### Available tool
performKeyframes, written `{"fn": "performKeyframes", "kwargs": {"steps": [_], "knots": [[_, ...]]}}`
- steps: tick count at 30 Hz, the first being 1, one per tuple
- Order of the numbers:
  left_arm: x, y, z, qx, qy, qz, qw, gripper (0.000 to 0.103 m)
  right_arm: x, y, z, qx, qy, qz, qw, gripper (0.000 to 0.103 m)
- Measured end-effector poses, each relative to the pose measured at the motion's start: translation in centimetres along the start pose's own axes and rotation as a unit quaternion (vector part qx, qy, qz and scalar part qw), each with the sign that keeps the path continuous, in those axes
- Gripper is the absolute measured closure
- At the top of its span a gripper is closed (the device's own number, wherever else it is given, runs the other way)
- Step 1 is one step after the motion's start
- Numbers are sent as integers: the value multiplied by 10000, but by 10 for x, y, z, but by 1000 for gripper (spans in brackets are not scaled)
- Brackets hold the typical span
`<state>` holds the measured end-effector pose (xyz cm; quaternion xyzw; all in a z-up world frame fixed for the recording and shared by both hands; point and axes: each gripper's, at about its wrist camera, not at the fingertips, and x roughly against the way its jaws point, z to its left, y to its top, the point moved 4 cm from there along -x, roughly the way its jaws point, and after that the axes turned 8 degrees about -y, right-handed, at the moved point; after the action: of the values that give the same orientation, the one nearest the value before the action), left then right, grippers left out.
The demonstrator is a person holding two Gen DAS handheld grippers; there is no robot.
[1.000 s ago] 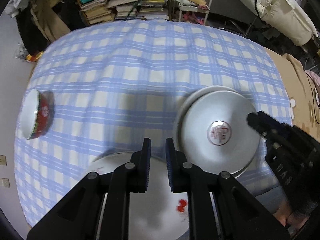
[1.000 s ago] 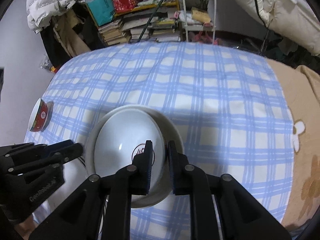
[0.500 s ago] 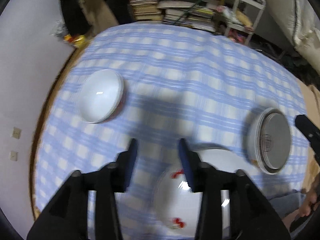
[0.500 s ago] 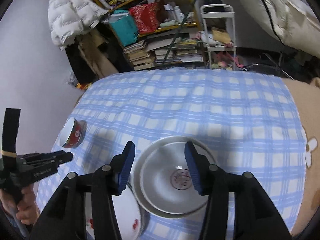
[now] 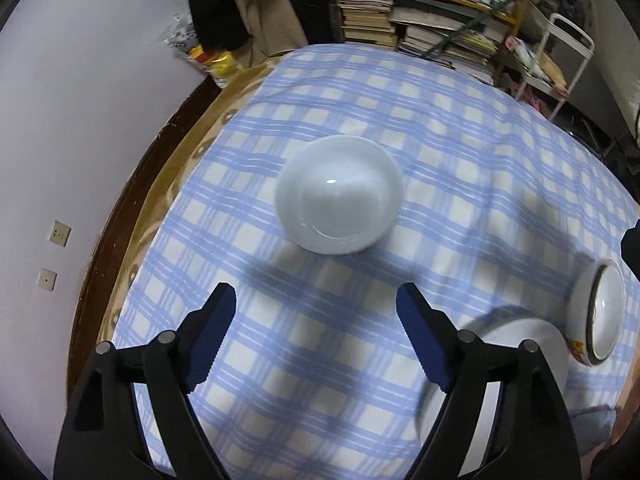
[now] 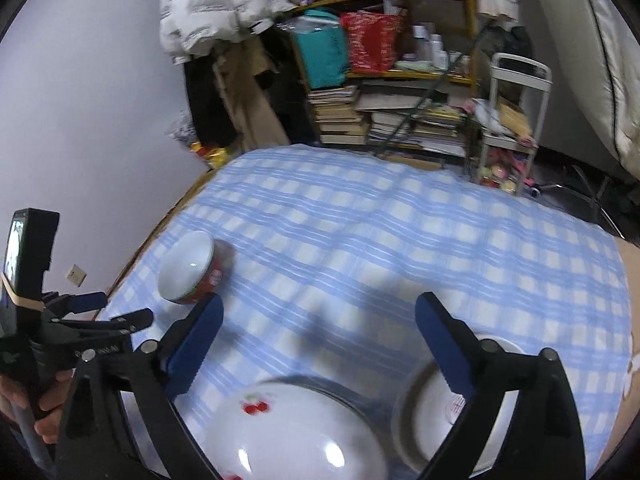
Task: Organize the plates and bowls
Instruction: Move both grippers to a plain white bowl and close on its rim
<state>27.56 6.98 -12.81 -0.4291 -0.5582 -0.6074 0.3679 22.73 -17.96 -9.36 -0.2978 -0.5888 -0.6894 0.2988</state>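
A bowl, white inside and red outside (image 5: 339,195), sits on the blue checked tablecloth (image 5: 460,152), ahead of my open, empty left gripper (image 5: 316,334). It also shows in the right wrist view (image 6: 188,267), far left. My right gripper (image 6: 316,340) is open and empty above a white plate with cherries (image 6: 296,436). Beside it to the right lies a stack of a grey dish in a white plate (image 6: 432,404). In the left wrist view the cherry plate (image 5: 516,344) and the stack (image 5: 598,312) lie at the right.
The table's brown wooden edge (image 5: 132,196) runs along the left next to a white wall. Beyond the table stand shelves with stacked books (image 6: 384,116) and a white cart (image 6: 512,120). The left gripper shows in the right wrist view (image 6: 120,310), at the left.
Both grippers have opened wide. The left one swung left and now faces the red-and-white bowl. The right one drew back from the stacked dish, bringing the cherry plate into view.
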Motion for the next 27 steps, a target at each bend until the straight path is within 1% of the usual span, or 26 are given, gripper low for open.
{"fn": "performKeyframes", "kwargs": {"steps": [4, 7, 9, 13, 16, 19, 21, 22, 24, 25, 26, 27], "knots": [[-10, 7, 18, 158, -117, -35, 9998, 22, -15, 10, 26, 245, -1, 70, 9997, 1], [-16, 15, 34, 450, -256, -192, 9985, 22, -30, 16, 41, 464, -222, -20, 9987, 0], [-20, 20, 42, 582, -305, -326, 9973, 22, -40, 17, 46, 502, -271, -8, 9984, 0], [-30, 31, 53, 610, -334, -465, 9965, 22, -65, 17, 59, 510, -190, 117, 9984, 0], [-40, 37, 57, 506, -292, -531, 9969, 22, -79, 18, 68, 475, -105, 260, 9985, 0], [-51, 41, 59, 378, -270, -486, 9977, 22, -99, 18, 81, 448, 124, 558, 9974, 0], [-60, 43, 60, 365, -326, -436, 9979, 22, -107, 18, 87, 451, 146, 615, 9970, 0], [-64, 43, 60, 344, -383, -419, 9978, 22, -113, 18, 90, 429, 147, 665, 9968, 0], [-76, 44, 59, 203, -549, -240, 9980, 22, -120, 17, 93, 304, 268, 773, 9962, 0], [-80, 44, 59, 185, -589, -170, 9979, 22, -123, 16, 94, 258, 329, 823, 9957, 2], [-87, 44, 60, 208, -653, -79, 9976, 22, -127, 15, 96, 259, 357, 896, 9950, 7], [-90, 44, 61, 252, -671, -55, 9974, 22, -131, 14, 99, 280, 335, 940, 9946, 9]]}}
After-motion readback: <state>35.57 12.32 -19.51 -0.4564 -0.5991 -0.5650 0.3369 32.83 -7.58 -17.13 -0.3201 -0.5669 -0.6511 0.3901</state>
